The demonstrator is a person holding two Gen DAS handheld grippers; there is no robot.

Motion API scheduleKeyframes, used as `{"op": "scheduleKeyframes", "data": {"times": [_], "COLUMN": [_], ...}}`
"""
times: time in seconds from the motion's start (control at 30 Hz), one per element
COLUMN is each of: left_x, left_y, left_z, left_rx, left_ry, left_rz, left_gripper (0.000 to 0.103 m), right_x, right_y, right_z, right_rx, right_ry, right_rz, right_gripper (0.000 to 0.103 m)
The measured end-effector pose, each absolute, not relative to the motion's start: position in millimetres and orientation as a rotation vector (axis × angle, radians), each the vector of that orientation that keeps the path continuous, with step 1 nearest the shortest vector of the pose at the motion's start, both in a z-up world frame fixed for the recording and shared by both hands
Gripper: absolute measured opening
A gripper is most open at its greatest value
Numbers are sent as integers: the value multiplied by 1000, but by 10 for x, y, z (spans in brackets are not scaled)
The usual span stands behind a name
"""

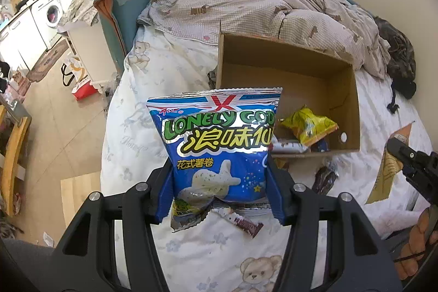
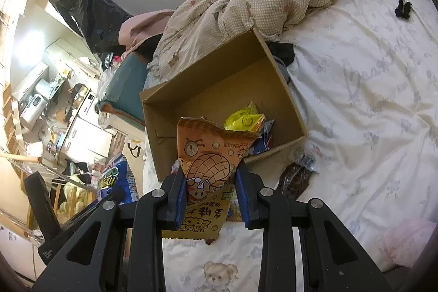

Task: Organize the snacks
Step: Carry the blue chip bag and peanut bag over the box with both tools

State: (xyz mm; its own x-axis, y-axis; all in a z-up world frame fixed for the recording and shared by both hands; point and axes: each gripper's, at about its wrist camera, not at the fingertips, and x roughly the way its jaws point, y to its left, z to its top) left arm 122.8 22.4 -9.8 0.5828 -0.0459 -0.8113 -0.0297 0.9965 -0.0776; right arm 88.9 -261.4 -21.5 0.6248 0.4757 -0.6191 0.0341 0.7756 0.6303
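Both grippers are loaded, so the step in hand looks like carrying snacks to the box [image 1: 353, 111] on the bed [image 1: 131, 133]. The left gripper [image 1: 219, 188] is clamped on a blue bag [image 1: 219, 138], held upright just short of the box's near wall. The right gripper [image 2: 210, 190] pinches an orange packet [image 2: 208, 158] at the box's near rim. A yellow packet [image 1: 309, 127] already lies inside. Next, each load probably needs moving over the opening and releasing; a dark bar [image 2: 295, 178] waits on the sheet beside the box.
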Motion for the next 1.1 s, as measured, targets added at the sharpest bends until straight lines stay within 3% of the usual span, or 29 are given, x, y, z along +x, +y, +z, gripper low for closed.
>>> {"op": "scheduleKeyframes", "data": {"times": [0.57, 1.1], "left_x": [1905, 2375], "left_y": [62, -145], "left_z": [109, -247], "left_rx": [-30, -13], "left_ry": [883, 924], "left_rz": [-56, -98], "left_gripper": [53, 53], "right_x": [1434, 2104], "right_y": [-2738, -2753], "right_z": [-84, -328], "right_rx": [627, 570], "right_ry": [819, 902], "right_rz": [229, 180], "right_gripper": [32, 32]}}
